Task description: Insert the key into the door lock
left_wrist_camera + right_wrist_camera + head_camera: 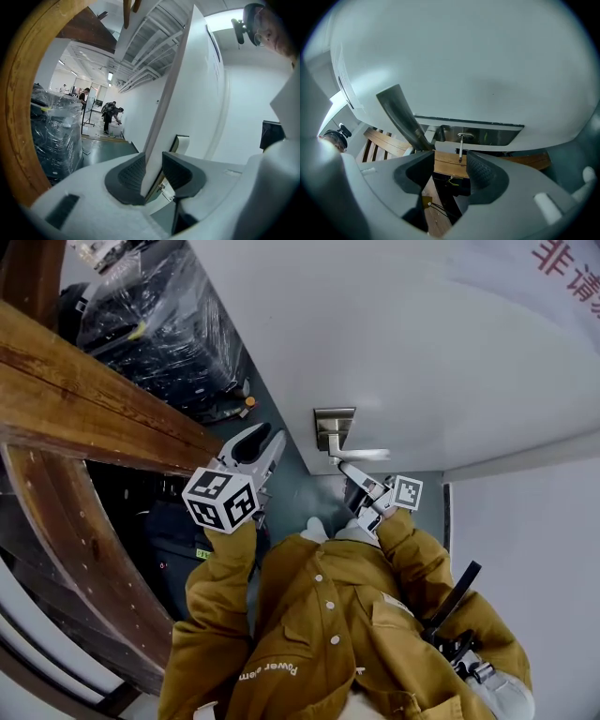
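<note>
The white door [422,343] carries a brushed-metal lock plate [335,424] with a lever handle [364,455]. In the right gripper view a thin key [460,147] sticks out of the lock plate [492,136], just ahead of the fingertips, and the lever handle [401,117] slants up to the left. My right gripper [450,161] is open, with nothing between its pads; in the head view my right gripper [343,466] sits just under the handle. My left gripper [272,442] straddles the door's free edge [161,117]. Its pads [129,176] close on both faces of the door.
A curved wooden frame [56,371] runs along the left. Plastic-wrapped goods [159,324] stand behind it on the green floor [101,150]. People [110,117] work far down the hall. A white wall [534,549] meets the door on the right.
</note>
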`<act>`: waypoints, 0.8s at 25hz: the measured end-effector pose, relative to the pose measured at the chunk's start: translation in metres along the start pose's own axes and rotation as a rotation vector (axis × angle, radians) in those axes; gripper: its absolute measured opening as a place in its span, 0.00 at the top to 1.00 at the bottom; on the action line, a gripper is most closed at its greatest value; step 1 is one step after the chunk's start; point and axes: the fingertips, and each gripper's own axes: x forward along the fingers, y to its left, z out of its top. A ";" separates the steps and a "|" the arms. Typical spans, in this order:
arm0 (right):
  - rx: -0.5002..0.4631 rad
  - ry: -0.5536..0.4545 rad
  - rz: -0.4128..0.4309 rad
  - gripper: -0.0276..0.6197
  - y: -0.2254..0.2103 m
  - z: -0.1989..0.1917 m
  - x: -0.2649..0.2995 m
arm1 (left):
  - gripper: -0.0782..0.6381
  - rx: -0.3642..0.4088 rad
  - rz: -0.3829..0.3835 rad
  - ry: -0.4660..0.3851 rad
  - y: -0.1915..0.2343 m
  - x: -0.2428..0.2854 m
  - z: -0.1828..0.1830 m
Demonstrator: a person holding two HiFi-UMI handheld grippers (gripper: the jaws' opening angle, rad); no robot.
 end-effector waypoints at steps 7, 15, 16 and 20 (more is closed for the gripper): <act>-0.056 -0.040 -0.042 0.91 0.042 -0.005 -0.018 | 0.89 0.014 0.050 0.068 -0.026 -0.005 -0.030; -0.425 0.021 -0.133 0.95 0.106 -0.005 -0.013 | 0.89 -0.069 0.010 0.065 -0.070 -0.001 -0.053; -0.491 0.018 -0.160 0.95 0.111 -0.001 -0.012 | 0.89 -0.066 0.017 0.064 -0.073 -0.001 -0.056; -0.714 0.024 -0.279 0.95 0.115 0.009 -0.011 | 0.89 -0.074 0.051 0.052 -0.082 -0.001 -0.067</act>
